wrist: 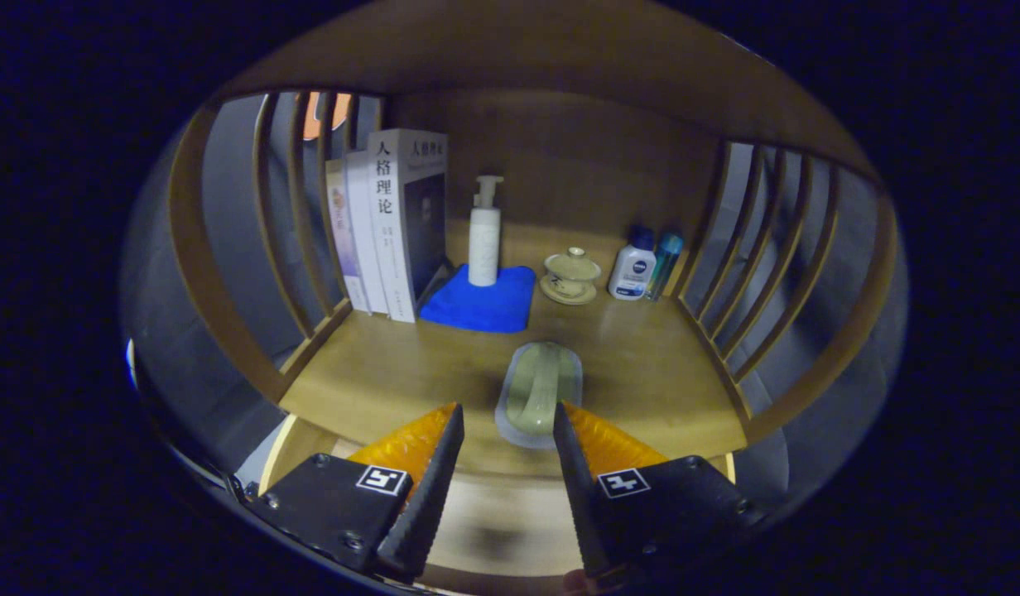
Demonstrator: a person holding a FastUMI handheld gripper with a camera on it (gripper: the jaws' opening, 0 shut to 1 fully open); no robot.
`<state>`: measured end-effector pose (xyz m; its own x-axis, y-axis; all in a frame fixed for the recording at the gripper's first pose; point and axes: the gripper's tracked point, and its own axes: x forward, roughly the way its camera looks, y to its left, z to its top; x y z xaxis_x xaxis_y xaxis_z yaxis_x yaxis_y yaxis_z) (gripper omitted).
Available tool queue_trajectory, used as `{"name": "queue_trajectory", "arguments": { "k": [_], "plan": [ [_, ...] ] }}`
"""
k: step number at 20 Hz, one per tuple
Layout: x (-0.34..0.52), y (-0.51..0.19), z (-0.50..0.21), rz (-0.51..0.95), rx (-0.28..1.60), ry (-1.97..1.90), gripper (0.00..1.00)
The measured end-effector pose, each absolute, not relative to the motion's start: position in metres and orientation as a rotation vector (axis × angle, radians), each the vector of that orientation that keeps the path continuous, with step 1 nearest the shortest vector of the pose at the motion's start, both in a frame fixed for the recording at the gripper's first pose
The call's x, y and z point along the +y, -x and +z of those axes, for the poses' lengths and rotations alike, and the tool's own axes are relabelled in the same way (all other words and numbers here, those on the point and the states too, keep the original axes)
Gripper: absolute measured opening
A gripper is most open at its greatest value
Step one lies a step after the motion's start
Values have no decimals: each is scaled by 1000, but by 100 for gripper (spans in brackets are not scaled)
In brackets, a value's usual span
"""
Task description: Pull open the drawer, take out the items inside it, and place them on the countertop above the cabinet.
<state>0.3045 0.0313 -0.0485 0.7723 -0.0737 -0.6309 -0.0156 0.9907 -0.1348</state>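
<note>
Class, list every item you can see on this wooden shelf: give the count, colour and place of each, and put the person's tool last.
Books: three, white and pale spines, upright against the side slats.
Cloth: one, blue, folded beside the books.
Pump bottle: one, white, standing on the cloth.
Lidded cup: one, cream, on its saucer between the cloth and the small bottles.
Small bottles: two, one white with a blue cap, one teal, at the far corner.
Packet: one, pale green in clear wrap, lying on the countertop just ahead of the tongs.
Tongs: one pair, open, holding nothing.
</note>
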Motion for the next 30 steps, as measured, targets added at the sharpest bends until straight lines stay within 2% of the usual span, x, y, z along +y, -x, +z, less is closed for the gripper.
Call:
{"name": "queue_trajectory", "arguments": {
  "k": [6,14,20,26,30],
  "plan": [
    [36,-247,-38,35,642,142,71],
    [49,-167,0,100,458,196,71],
    [60,-107,-10,114,359,219,71],
    [66,-72,-52,110,309,183,100],
    [55,-59,-83,62,259,184,100]
  ]
}}
